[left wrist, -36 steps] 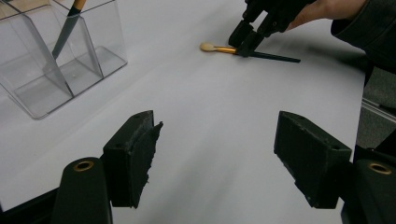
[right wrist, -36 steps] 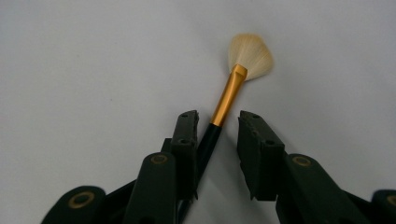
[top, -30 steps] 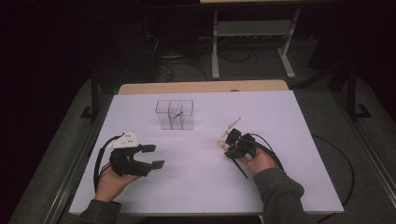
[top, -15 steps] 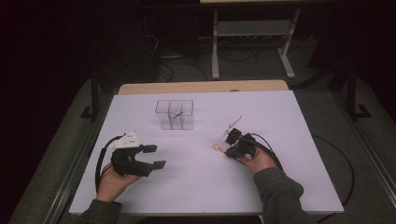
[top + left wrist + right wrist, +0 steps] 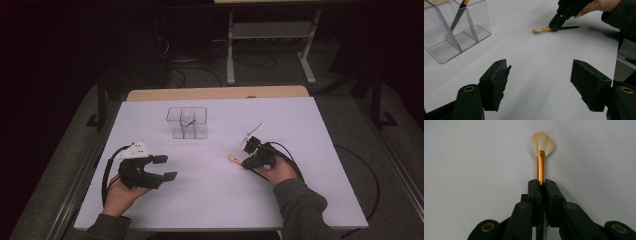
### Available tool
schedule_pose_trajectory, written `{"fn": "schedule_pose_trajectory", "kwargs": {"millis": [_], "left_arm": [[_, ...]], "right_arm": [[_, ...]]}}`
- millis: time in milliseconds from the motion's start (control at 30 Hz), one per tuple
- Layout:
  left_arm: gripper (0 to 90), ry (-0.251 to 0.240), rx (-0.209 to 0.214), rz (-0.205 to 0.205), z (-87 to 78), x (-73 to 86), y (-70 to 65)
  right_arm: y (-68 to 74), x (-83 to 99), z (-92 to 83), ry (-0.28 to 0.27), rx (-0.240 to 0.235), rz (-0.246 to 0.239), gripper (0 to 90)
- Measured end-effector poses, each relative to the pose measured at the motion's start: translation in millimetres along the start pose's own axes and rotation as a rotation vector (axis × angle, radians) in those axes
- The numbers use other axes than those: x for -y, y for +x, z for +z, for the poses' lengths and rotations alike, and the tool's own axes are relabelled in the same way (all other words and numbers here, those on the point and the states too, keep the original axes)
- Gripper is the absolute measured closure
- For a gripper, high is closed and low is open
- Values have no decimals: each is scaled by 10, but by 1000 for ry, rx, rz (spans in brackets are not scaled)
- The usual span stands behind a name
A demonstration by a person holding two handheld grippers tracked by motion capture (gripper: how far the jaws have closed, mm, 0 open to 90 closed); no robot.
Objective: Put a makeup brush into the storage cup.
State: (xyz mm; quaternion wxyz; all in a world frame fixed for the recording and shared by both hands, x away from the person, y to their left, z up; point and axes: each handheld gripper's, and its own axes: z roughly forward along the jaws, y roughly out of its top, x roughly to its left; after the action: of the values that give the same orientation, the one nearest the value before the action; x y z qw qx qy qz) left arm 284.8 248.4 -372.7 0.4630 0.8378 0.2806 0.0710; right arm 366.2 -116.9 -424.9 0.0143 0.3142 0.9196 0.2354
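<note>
Brush: a small makeup brush [image 5: 540,167] with a pale fan of bristles, a gold ferrule and a dark handle, low over the white surface [image 5: 300,130] right of its middle, bristles pointing left in the high view
Right tongs: the right tongs [image 5: 245,161] are clamped on the brush at the gold ferrule; the jaws have just been closing, and now press on it from both sides
Left tongs: the left tongs [image 5: 165,167] stand wide apart with nothing between them, held over the near left of the surface, well apart from the brush
Organiser: a clear plastic organiser [image 5: 187,122] with compartments stands toward the far middle of the surface
Right gripper view: shows the spread of the bristles and the jaws pinching just behind them, detail too small to tell from above
Left gripper view: shows the dark handle of the brush sticking out behind the right tongs, and a second brush [image 5: 459,15] leaning in one compartment of the organiser, gold band near its top
High view: shows both hands, the trailing cables and a metal frame [image 5: 270,45] on the floor beyond the surface
Writing: no readable brand or label on anything
</note>
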Motion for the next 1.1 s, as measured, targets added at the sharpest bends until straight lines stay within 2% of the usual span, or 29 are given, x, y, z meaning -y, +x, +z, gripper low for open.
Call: {"fn": "schedule_pose_trajectory", "kwargs": {"millis": [267, 367, 700, 767, 1100], "left_arm": [[291, 3, 5, 9, 10, -6, -4], [292, 0, 8, 0, 17, -9, -19], [293, 8, 22, 7, 57, -28, -34], [293, 10, 28, 6, 78, -31, -37], [295, 36, 58, 23, 206, -98, -93]], "right_arm": [[28, 21, -108, -40, -19, -2, 831], [47, 32, -155, -58, -38, 2, 832], [125, 59, -315, -144, -85, -21, 831], [140, 62, -338, -159, -90, -35, 831], [201, 84, -440, -210, -135, -39, 831]]}}
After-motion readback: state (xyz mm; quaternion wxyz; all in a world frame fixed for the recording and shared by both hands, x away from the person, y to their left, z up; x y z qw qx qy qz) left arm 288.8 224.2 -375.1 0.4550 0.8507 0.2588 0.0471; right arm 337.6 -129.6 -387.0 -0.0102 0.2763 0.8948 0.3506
